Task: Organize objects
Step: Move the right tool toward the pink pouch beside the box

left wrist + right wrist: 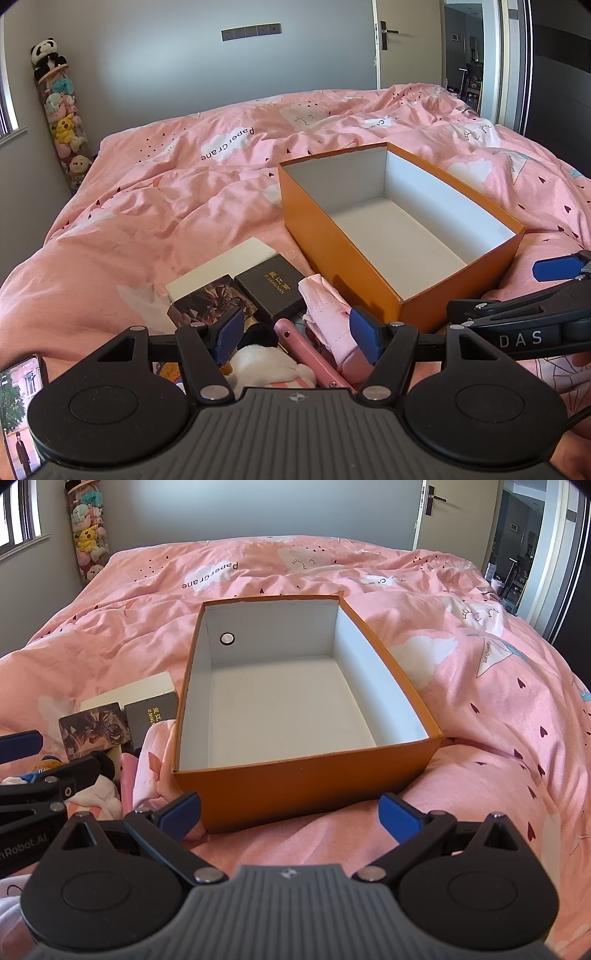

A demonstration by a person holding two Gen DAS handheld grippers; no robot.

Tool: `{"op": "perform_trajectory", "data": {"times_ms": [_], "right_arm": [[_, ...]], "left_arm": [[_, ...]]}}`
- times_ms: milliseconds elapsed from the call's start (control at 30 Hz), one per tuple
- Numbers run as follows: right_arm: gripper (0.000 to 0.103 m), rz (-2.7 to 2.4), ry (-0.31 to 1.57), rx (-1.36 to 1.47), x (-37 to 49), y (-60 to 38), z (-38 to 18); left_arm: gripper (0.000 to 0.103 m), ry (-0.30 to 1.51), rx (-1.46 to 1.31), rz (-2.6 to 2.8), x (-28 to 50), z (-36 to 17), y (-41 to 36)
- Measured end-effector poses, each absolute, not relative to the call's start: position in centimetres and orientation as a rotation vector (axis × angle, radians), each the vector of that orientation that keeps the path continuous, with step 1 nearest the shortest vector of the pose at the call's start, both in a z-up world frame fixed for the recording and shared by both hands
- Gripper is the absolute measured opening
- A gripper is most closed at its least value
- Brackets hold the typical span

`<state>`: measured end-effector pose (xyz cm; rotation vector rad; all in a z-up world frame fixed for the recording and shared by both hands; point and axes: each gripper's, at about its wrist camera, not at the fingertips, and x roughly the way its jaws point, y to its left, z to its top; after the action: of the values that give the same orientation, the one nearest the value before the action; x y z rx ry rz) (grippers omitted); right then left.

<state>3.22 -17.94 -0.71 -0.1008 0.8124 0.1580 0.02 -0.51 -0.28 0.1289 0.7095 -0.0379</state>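
Note:
An orange box (332,236) with a white, empty inside stands open on the pink bed; in the right wrist view the box (306,790) sits straight ahead. To its left lies a pile: a white box (221,264), a picture-printed box (212,301), a black box with gold lettering (271,291), a folded pink cloth (328,306), a slim pink case (314,354) and a white plush toy (266,363). My left gripper (297,336) hovers open over the cloth and case, gripping nothing. My right gripper (290,816) stands wide open before the box's near wall.
A phone (22,387) with a lit screen lies at the near left. The rumpled pink duvet (184,192) covers the whole bed. A tall tube of plush toys (61,110) stands in the far left corner, and an open door (384,37) is at the far right.

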Motion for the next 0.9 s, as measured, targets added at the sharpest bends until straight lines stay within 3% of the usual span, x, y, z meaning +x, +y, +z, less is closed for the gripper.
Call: {"op": "perform_trajectory", "data": {"times_ms": [767,900], "right_arm": [[0.102,0.167,0.823,-0.104,3.3,-17.7,-0.7],[0.102,0.232,0.818,-0.079,3.4,-17.5,-0.3]], "left_arm": [[0.077,0.743,0.093,-0.078,-0.1,0.1,-0.2],[0.071,0.773,0.065,-0.104,-0.3,0.5,0.9]]}}
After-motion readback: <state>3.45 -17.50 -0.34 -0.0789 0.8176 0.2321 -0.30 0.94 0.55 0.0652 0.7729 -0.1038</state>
